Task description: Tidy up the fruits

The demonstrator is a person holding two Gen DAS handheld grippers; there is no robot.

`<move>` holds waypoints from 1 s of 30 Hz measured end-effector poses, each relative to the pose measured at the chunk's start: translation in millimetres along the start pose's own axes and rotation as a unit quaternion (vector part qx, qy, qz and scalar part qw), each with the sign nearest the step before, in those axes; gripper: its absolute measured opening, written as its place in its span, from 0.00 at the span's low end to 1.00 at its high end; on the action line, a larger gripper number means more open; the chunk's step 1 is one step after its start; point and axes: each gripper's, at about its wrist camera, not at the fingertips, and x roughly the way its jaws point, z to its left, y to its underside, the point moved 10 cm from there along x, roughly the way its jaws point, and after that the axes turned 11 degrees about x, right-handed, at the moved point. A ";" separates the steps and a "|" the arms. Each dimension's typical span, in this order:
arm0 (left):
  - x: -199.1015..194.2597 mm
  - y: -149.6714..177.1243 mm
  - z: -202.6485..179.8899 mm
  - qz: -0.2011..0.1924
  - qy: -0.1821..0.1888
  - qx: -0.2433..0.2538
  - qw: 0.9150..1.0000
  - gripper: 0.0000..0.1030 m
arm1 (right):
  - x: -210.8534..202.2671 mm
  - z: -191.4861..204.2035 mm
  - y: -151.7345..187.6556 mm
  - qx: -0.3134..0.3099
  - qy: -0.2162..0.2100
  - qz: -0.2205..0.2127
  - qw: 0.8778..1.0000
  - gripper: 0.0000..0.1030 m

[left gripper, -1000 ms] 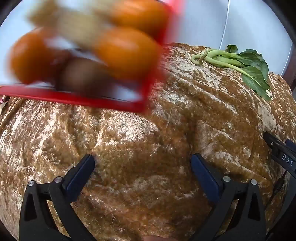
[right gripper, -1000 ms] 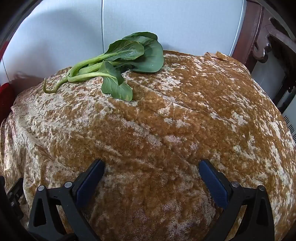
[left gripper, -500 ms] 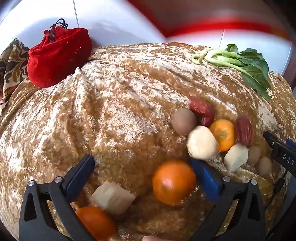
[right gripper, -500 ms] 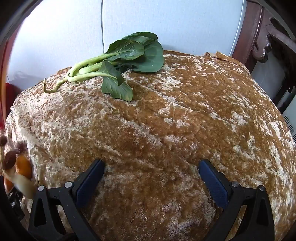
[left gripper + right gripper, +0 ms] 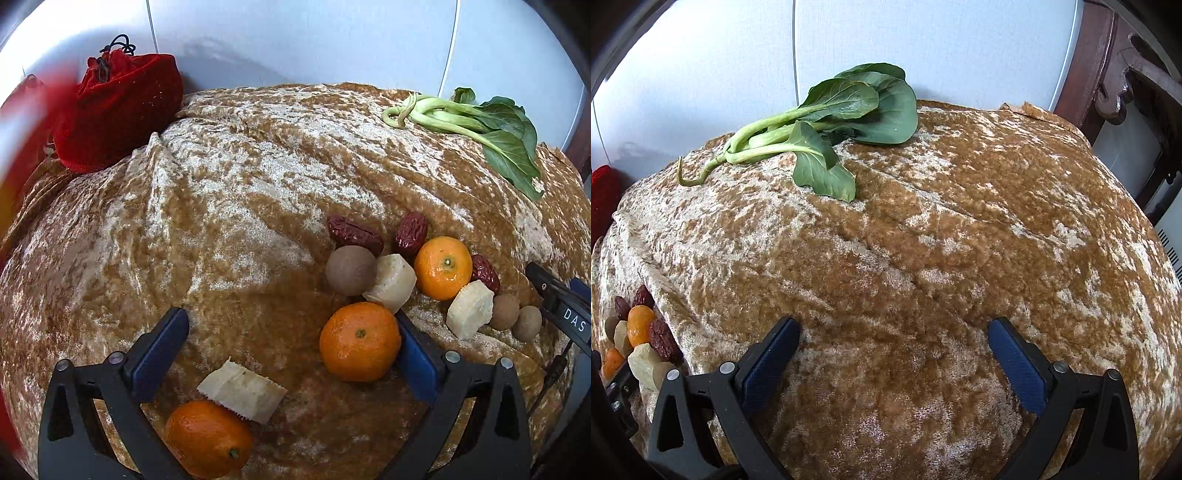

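Note:
Loose fruit lies scattered on the brown velvet cloth (image 5: 229,206) in the left wrist view. One mandarin (image 5: 359,341) rests against the inside of my left gripper's right finger. Another mandarin (image 5: 208,439) and a pale sugarcane chunk (image 5: 242,389) lie low between the fingers. Farther right are a third mandarin (image 5: 443,267), red dates (image 5: 354,230), brown longans (image 5: 351,269) and more pale chunks (image 5: 391,282). My left gripper (image 5: 291,350) is open and holds nothing. My right gripper (image 5: 892,354) is open over bare cloth; the fruit pile (image 5: 639,332) shows at its far left.
A red drawstring pouch (image 5: 118,110) sits at the back left against the white wall. A leafy bok choy (image 5: 491,125) (image 5: 827,125) lies at the back. A blurred red object (image 5: 22,122) crosses the left edge. Dark wooden furniture (image 5: 1126,74) stands at the right.
A red tray full of fruit was tipped above the cloth, and the fruit fell and rolled to rest. The tray has swung away to the left edge. Both grippers have stayed put.

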 end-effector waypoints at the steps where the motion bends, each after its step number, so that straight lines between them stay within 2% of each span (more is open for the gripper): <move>1: 0.0 -0.3 0.2 0.000 0.000 0.000 1.000 1.00 | 0.0 0.2 0.1 0.000 0.000 0.000 1.000 0.99; 25: 0.0 -0.6 3.0 0.000 0.001 -0.001 1.000 1.00 | -1.8 -2.6 -0.3 0.001 -0.002 -0.001 1.000 0.99; 30: 0.0 1.8 0.9 0.011 0.008 0.004 1.000 1.00 | -4.6 0.1 -0.4 -0.011 0.012 -0.001 1.000 0.99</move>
